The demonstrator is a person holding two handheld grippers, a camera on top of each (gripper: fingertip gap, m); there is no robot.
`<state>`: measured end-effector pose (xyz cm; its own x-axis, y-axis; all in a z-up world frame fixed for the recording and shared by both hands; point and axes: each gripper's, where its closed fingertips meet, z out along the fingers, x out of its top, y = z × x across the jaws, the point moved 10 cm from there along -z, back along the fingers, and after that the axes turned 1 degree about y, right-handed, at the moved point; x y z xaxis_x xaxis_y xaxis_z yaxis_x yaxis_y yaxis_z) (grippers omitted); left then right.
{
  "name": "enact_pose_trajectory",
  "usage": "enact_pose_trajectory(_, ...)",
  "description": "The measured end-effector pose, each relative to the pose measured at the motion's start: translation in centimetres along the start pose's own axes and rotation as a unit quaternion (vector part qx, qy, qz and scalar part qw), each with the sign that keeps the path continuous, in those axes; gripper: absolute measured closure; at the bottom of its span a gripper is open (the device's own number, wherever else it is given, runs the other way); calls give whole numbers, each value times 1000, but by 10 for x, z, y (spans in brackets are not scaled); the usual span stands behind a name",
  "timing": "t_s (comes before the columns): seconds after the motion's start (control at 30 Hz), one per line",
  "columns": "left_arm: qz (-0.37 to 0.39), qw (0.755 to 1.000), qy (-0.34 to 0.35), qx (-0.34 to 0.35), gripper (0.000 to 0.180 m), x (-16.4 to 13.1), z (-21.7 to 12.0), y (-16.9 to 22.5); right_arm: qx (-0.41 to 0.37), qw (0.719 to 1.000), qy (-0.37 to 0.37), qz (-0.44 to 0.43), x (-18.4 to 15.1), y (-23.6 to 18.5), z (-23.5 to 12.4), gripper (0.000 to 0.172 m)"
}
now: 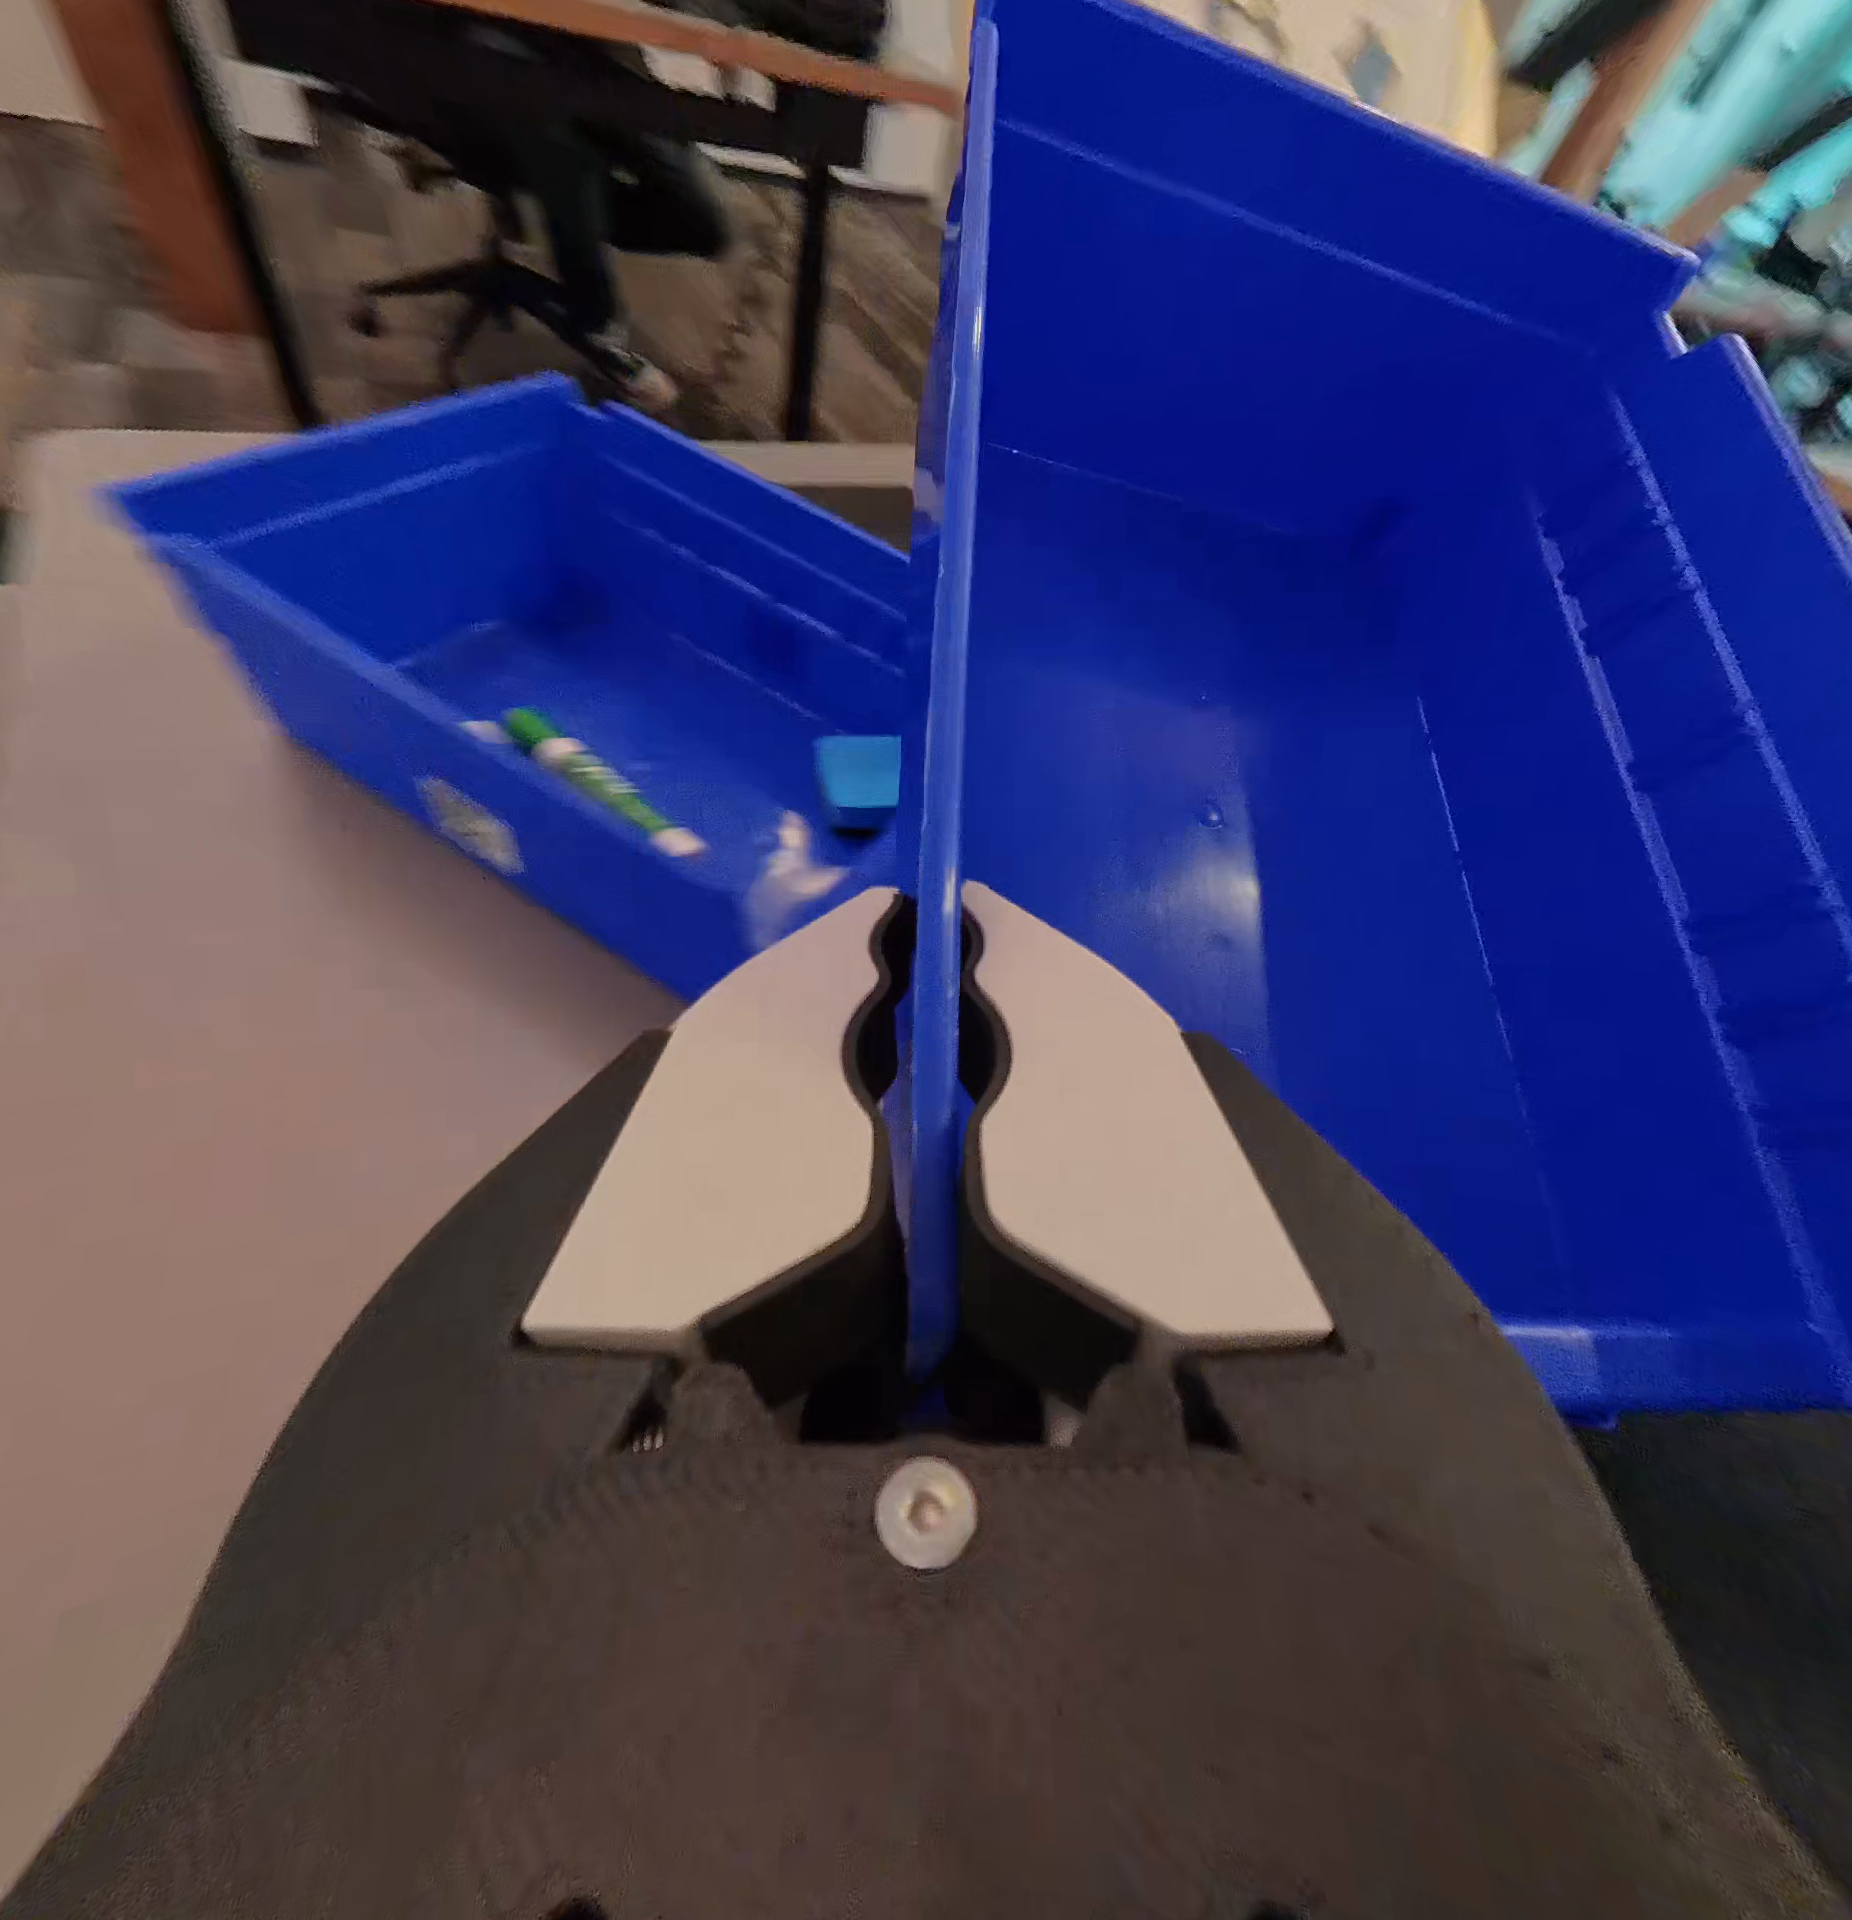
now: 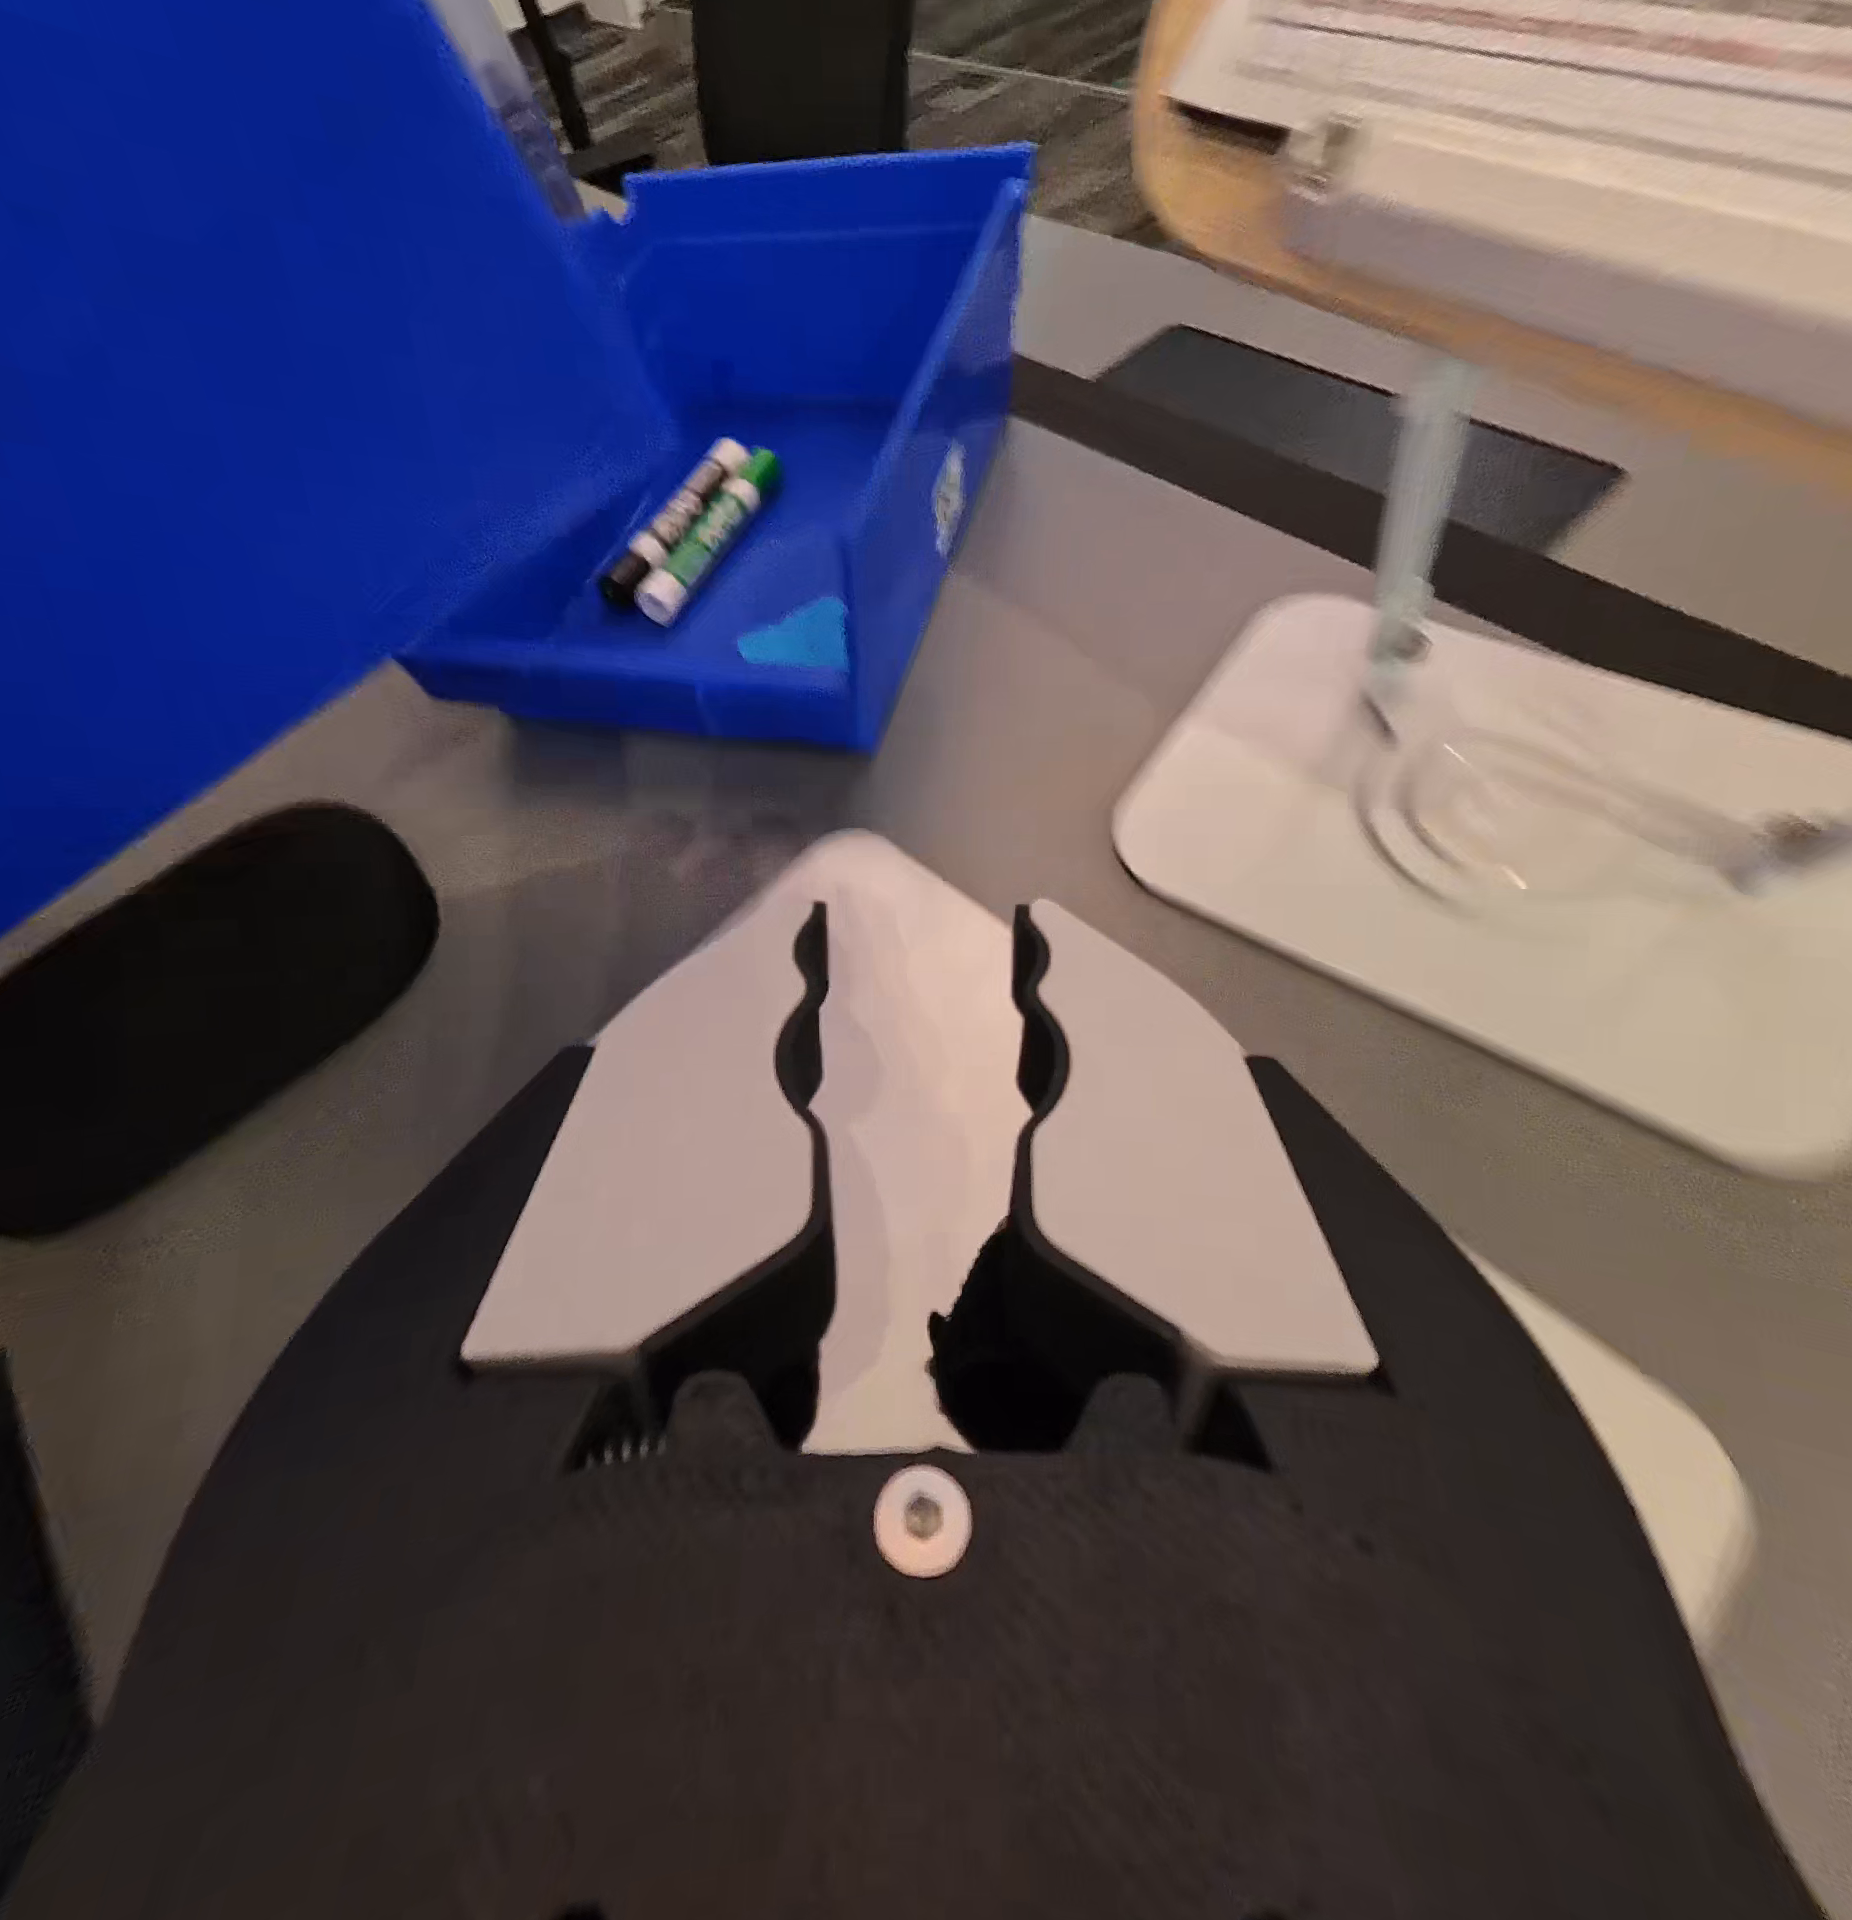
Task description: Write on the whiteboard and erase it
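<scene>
A: Left hand-held gripper (image 1: 937, 935)?
B: Clamped on the side wall of a tilted, lifted blue bin (image 1: 1317, 779).
A: Right hand-held gripper (image 2: 922, 914)?
B: Gripped a white sheet-like thing (image 2: 911, 1039). Beyond, green marker (image 2: 709, 540), black marker (image 2: 673, 520) lay in second bin (image 2: 932, 520) on desk (image 2: 1057, 831).

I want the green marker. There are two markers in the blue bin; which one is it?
The green marker lies nearer the bin's outer wall; the black marker beside it has a black cap.

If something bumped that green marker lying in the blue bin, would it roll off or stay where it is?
The green marker is a smooth round barrel lying on its side, so it would probably roll easily. It looks to rest against a black marker on the flat floor of the blue bin, whose walls should stop it. It looks slim and likely light.
</scene>
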<state>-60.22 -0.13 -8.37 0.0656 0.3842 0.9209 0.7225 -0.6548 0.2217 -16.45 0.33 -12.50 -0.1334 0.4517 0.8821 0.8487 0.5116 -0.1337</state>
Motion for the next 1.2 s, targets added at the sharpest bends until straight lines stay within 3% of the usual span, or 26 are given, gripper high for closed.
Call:
enact_pose_trajectory(0.27,40,980,-101,-164,174,-8,141,119,-143,987,17,78,-82,70,-199,134)
enact_pose_trajectory(0.4,49,971,-122,-200,174,-11,216,170,-184,976,34,110,-110,83,-246,134)
enact_pose_trajectory(0.53,44,964,-145,-217,174,-20,291,221,-198,970,59,126,-123,90,-266,127)
enact_pose_trajectory(0.7,54,963,-156,-214,174,-21,366,269,-225,958,96,150,-134,90,-297,101)
enact_pose_trajectory(0.8,40,962,-164,-213,174,-27,402,291,-231,959,83,142,-139,79,-295,92)
enact_pose_trajectory(1.03,43,968,-161,-190,173,-37,453,332,-245,960,34,133,-150,87,-248,80)
enact_pose_trajectory(1.2,42,968,-160,-189,169,-41,462,349,-287,947,1,142,-157,124,-242,103)
